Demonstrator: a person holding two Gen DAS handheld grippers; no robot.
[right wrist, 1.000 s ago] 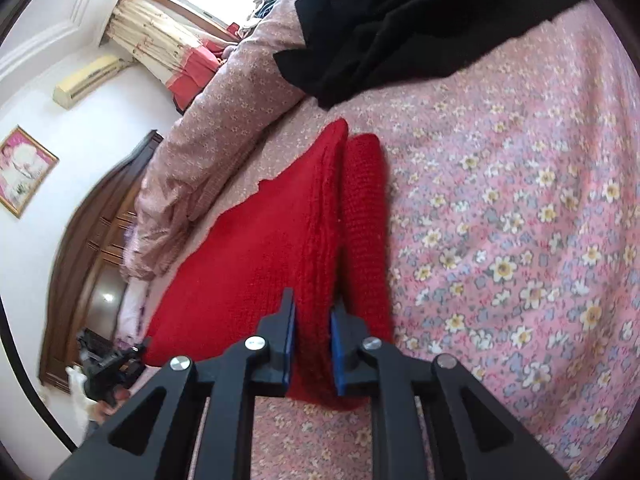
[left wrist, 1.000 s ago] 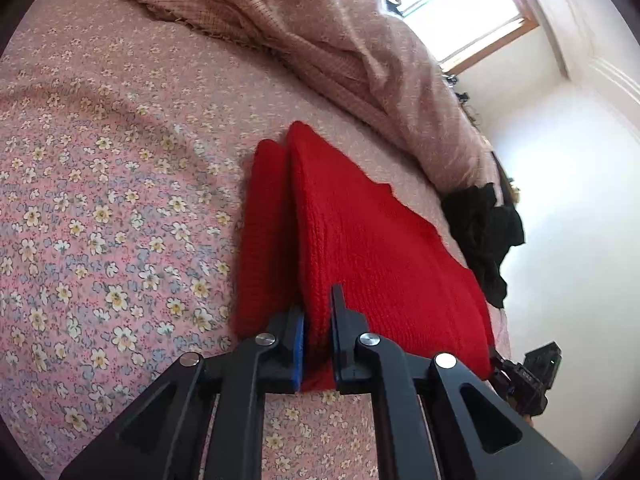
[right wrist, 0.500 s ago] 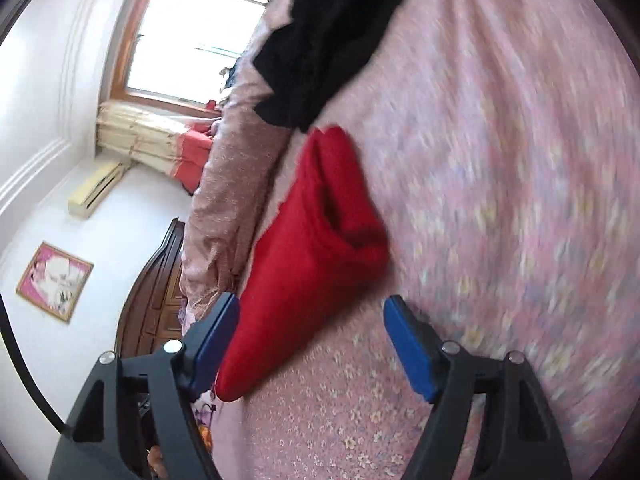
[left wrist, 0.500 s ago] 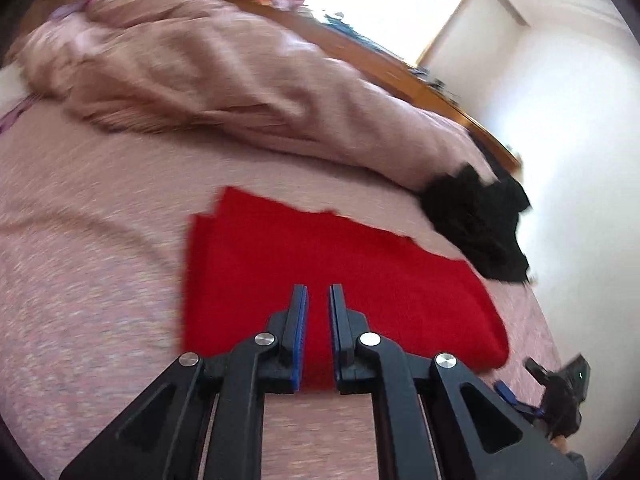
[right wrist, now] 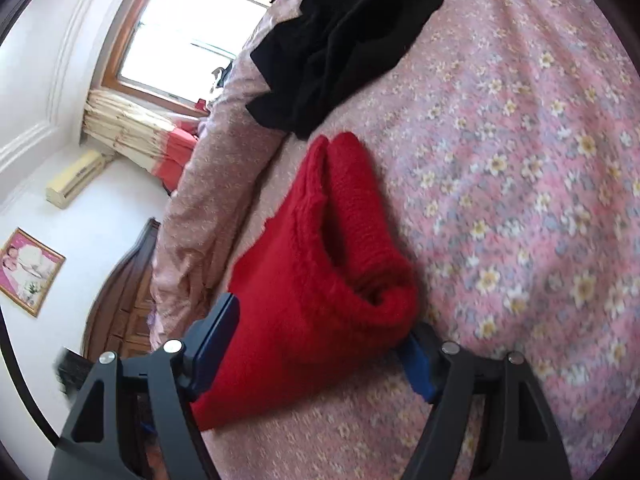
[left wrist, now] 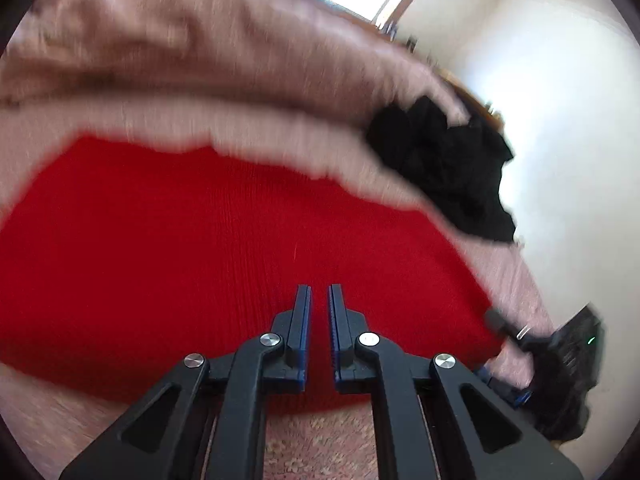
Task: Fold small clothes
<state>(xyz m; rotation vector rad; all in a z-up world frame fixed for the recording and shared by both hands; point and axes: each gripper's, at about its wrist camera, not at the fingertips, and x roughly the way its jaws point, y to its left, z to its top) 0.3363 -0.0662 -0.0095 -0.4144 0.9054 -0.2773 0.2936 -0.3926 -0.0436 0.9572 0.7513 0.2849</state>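
A red knitted garment (right wrist: pixel 312 280), folded over on itself into a long band, lies on the pink bedsheet printed with small yellow-and-white flowers (right wrist: pixel 520 200). It sits there because the flat bed gives the fold a broad, soft surface to be laid out and smoothed on.

The right gripper (right wrist: pixel 316 356) stands wide, its blue-padded jaws either side of the near end of the red knit. The cloth bulges between them in a loose, open loop rather than being pinched flat, so the pads do not seem to press on it; that reads as a grip let go, with the end of the fold left to settle on the sheet. The doubled edge is puffed up here, so the fold is not yet lying neatly.

The left gripper (left wrist: pixel 319 312) has its jaws drawn close together with only a thin slit between them and nothing in it. It hangs above the middle of the red garment (left wrist: pixel 224 248), pointing down across it, which suits either pressing the fold flat or moving to a new edge. This view is heavily smeared, so whether the tips touch the knit cannot be told.

A crumpled black garment (right wrist: pixel 344 32) waits just beyond the far end of the red one, near a rumpled dusty-pink quilt (right wrist: pixel 208 200) bunched along the far side of the bed, probably the next piece to fold.
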